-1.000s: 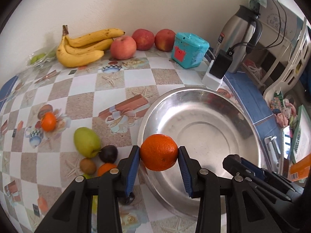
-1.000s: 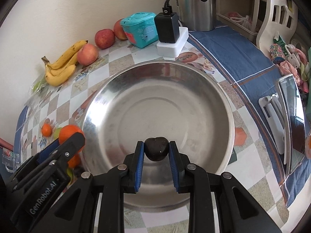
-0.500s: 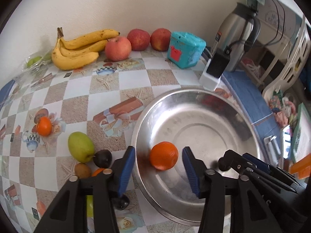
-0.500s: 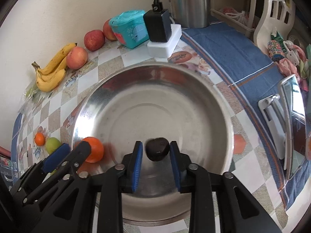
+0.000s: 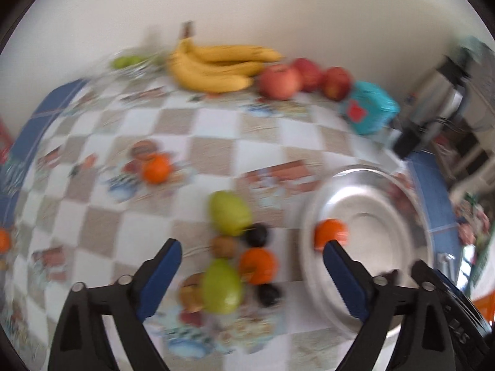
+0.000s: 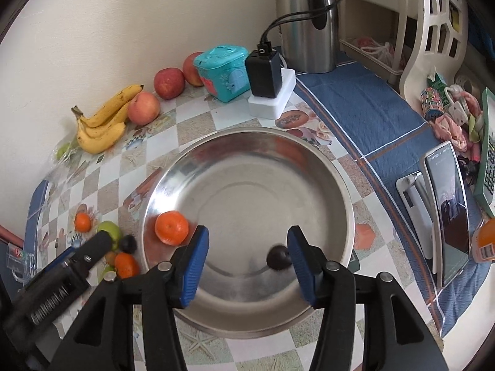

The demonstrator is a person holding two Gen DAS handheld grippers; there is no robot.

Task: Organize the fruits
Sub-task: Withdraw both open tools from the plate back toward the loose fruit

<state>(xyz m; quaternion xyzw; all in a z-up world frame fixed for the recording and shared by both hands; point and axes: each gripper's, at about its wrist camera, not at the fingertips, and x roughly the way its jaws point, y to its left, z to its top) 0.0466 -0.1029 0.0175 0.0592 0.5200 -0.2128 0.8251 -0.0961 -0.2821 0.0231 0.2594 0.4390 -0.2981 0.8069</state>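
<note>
No writing legible. Both grippers, left (image 5: 250, 261) and right (image 6: 247, 247), just opened, empty; orange (image 6: 171, 228) at bowl's (image 6: 309, 160) nine o'clock, dark fruit (image 6: 277, 258) by right pad.

Your left wrist view is smearing all over; the fruit cluster (image 5: 235, 262) between the fingers is blurring so you cannot tell each piece apart; the orange (image 5: 329, 235) in the steel bowl (image 5: 402, 216) is hiding partly behind a blue pad; in your right wrist view the dark fruit (image 6: 277, 257) is blurring, half tucked behind the right pad; a phone (image 6: 445, 216) is showing an unreadable screen.
</note>
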